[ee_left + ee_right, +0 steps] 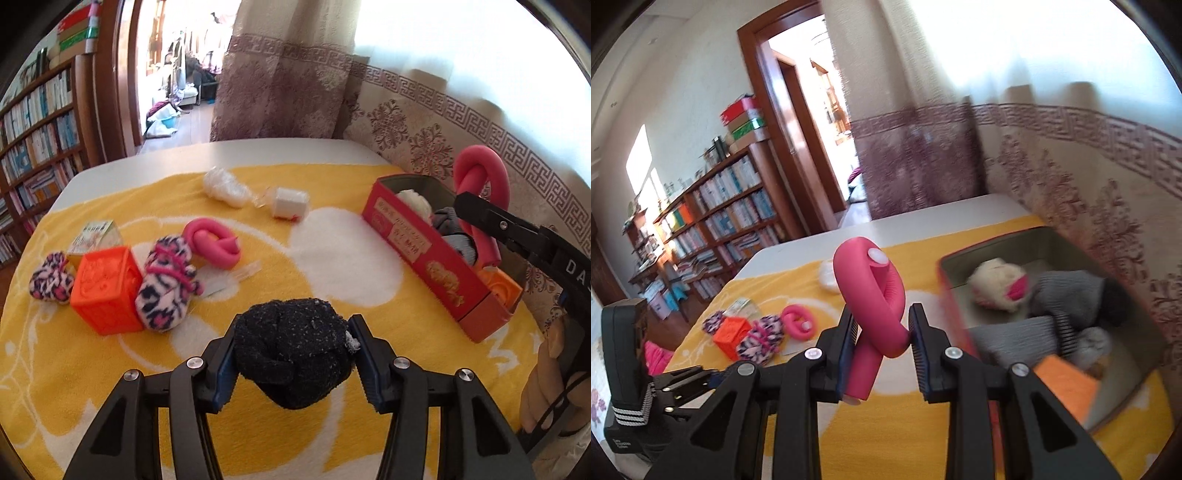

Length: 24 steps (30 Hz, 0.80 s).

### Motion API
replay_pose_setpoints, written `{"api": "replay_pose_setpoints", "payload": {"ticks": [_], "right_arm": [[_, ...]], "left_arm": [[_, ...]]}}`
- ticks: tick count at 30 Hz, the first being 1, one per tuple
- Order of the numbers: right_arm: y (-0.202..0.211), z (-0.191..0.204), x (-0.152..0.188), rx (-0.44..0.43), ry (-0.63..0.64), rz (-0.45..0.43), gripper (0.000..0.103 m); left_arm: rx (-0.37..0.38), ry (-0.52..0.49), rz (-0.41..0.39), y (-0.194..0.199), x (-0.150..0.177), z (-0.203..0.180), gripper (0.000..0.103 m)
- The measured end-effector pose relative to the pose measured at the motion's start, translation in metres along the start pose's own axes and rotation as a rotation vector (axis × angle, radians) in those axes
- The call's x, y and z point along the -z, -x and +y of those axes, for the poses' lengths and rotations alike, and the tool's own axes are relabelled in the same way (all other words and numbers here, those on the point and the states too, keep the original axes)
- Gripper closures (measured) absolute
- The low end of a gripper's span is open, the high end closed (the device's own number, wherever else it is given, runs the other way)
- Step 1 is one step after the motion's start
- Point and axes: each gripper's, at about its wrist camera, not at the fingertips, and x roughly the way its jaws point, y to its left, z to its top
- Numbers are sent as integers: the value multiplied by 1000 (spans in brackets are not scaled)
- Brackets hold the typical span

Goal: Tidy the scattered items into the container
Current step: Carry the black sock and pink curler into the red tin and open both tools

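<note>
Left wrist view: the left gripper (291,354) pinches a black rolled sock (293,350) above the yellow towel (332,288); the red box (436,254), long axis receding rightward, bears unreadable gold print. Right wrist view: the right gripper (881,328) clamps an upright knotted pink foam roller (871,306) beside the box.

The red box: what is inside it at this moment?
The red box holds a cream plush, grey socks and an orange block. Whatever lies beneath them is covered.

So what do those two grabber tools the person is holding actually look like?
Both are black. The left gripper and right gripper each have two angular fingers with silver bolts and ribbed blue pads. The left one's boxy body carries white stripes and small white lettering.
</note>
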Motion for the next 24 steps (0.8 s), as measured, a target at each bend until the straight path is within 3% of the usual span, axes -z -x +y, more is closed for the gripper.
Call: {"api": "replay_pose_setpoints", "payload": {"ticks": [6,12,24], "right_arm": [[27,-66,-8,139,-88,-56,72],[30,-107,-1,242,-134,-71,72],[18,-119,10,252,-138,-58,72]], "left_arm": [[42,-77,-15,-4,-20,-43,47],[73,-152,-36,-9,-45,-87,47],[125,-168,-48,-45,-98,-135,46]]}}
